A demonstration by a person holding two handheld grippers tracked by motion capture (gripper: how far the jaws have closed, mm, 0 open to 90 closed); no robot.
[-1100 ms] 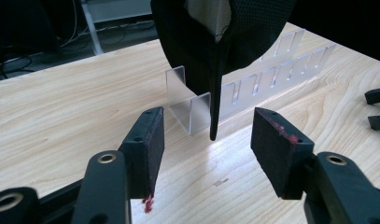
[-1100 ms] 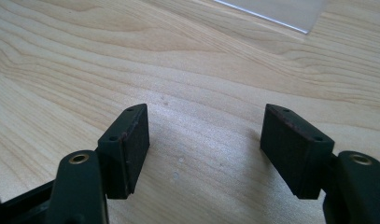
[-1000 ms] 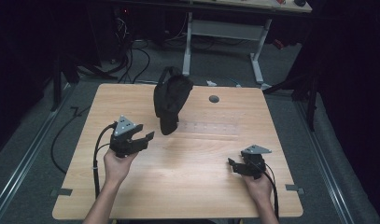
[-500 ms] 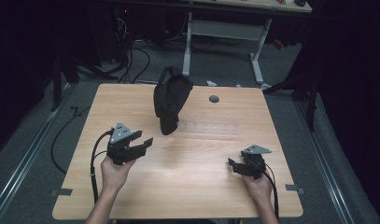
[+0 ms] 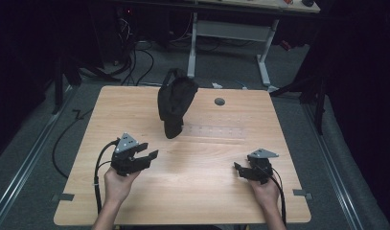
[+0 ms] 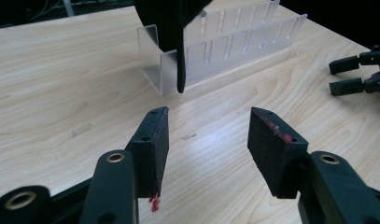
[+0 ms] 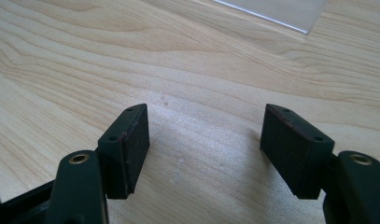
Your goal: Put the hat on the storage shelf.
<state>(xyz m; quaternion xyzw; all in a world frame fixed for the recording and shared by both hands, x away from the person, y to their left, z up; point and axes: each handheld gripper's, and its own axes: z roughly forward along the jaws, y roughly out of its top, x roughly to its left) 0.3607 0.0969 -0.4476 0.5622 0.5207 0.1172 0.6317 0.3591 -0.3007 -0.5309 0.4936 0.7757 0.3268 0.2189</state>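
A black cloth item (image 5: 175, 103) hangs over the left end of a clear slotted rack (image 5: 216, 130) on the wooden table (image 5: 111, 110). My left gripper (image 5: 150, 151) hovers at the near left, pointing toward the rack and well short of it. It is open, its jaws have just closed a little, and nothing is between them. In the left gripper view the cloth (image 6: 171, 28) droops in front of the rack (image 6: 234, 46), beyond my left gripper (image 6: 208, 116). My right gripper (image 5: 237, 170) rests at the near right, open and empty, and my right gripper (image 7: 204, 109) has bare wood under it.
A small round grey hole (image 5: 219, 101) sits in the table behind the rack. Cables (image 5: 135, 62) and a white desk frame (image 5: 231, 28) lie on the floor beyond the far edge. A corner of the rack (image 7: 281, 11) shows in the right gripper view.
My left gripper has drawn back toward the near edge of the table and sunk a little. The right gripper, the cloth and the rack have stayed put.
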